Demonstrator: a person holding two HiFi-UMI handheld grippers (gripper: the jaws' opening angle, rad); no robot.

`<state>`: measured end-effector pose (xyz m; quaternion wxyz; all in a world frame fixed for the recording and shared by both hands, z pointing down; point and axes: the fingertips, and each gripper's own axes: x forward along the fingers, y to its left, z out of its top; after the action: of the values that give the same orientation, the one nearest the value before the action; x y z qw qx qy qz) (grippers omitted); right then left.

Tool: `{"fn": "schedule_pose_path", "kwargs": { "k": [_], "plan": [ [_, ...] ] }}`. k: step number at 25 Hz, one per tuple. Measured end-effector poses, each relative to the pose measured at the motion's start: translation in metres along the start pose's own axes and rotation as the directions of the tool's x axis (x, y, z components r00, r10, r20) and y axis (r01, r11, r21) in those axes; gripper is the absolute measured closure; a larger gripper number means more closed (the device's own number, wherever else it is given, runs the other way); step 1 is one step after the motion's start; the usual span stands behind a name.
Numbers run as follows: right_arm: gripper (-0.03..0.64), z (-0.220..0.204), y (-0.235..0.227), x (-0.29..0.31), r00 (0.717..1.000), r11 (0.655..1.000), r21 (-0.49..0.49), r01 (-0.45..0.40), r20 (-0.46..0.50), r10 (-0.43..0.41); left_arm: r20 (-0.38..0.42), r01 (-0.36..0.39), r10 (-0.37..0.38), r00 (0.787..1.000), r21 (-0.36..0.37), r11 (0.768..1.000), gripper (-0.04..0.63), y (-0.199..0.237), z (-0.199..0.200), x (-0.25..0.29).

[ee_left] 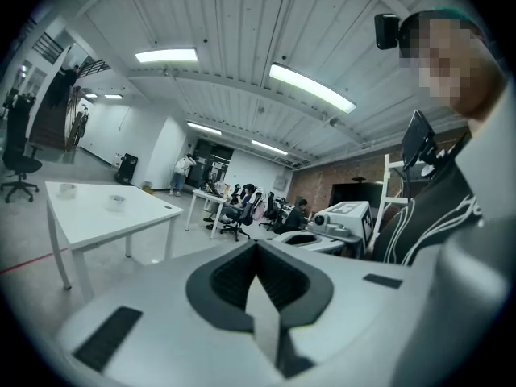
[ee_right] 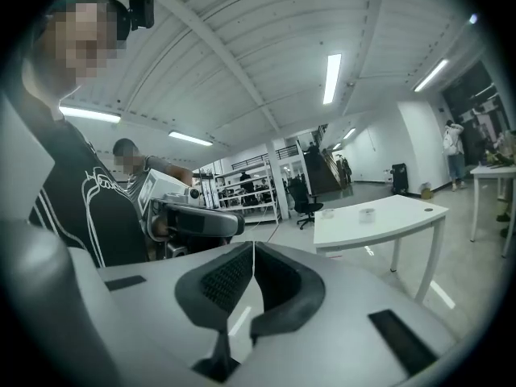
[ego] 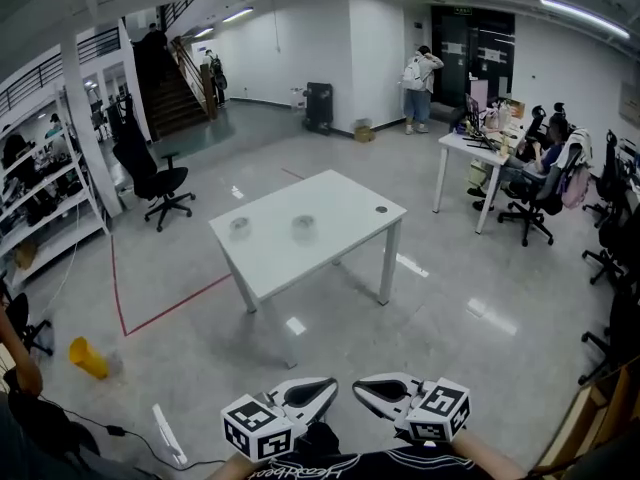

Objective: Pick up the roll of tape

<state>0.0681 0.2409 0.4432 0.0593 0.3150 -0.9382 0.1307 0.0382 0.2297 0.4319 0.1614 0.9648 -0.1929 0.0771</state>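
Roll of tape (ego: 304,226), progress: not picked up yet, and no step of the task looks done. By my judgement everything is left: reach the table, open a gripper, close it on the roll, lift.
Floor (ego: 450,368): grey and glossy, with a wide stretch of it between me and the table.
Table (ego: 340,203): white, standing alone mid-room, well apart from both of my grippers.
Left gripper (ego: 325,388): held low in front of my chest, jaws closed together with nothing between them.
Right gripper (ego: 365,388): just beside the left one, its tip facing it, jaws likewise pressed together and empty.
Where the roll is: on the tabletop, away from the edges. I take it for one of two small pale rings lying near each other; the second ring (ego: 240,226) sits to its left, and I cannot tell which is the tape.
How it looks: low, round, pale or clear, lying flat; too small here for more detail.
Dark dot (ego: 381,209): a tiny thing near the table's right corner, unidentifiable.
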Motion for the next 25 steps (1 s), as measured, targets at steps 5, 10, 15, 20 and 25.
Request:
{"fn": "schedule_pose_path", "kwargs": {
  "k": [5,10,15,20,25],
  "plan": [
    [0.603,0.001,-0.069,0.032,0.998,0.997,0.046,0.062,-0.021,-0.061,-0.004,0.021,-0.021,1.0,-0.06,0.998,0.592,0.069,0.008,0.037],
    [0.603,0.023,-0.15,0.092,0.993,0.989,0.094,0.117,-0.021,-0.115,-0.025,0.044,-0.047,0.999,-0.087,0.995,0.592,0.159,0.033,0.069],
    [0.603,0.052,-0.208,0.164,0.993,0.994,0.039,0.103,-0.059,-0.101,-0.057,0.018,-0.021,0.998,-0.049,0.999,0.592,0.253,0.065,0.086],
    [0.603,0.08,-0.25,0.211,0.994,0.995,0.029,0.096,-0.056,-0.094,-0.036,0.015,-0.017,0.999,-0.064,0.998,0.592,0.316,0.097,0.098],
    [0.603,0.082,-0.271,0.223,0.991,0.994,0.013,0.107,-0.077,-0.106,-0.048,0.032,-0.035,0.998,-0.052,0.998,0.592,0.335,0.101,0.11]
  ]
}}
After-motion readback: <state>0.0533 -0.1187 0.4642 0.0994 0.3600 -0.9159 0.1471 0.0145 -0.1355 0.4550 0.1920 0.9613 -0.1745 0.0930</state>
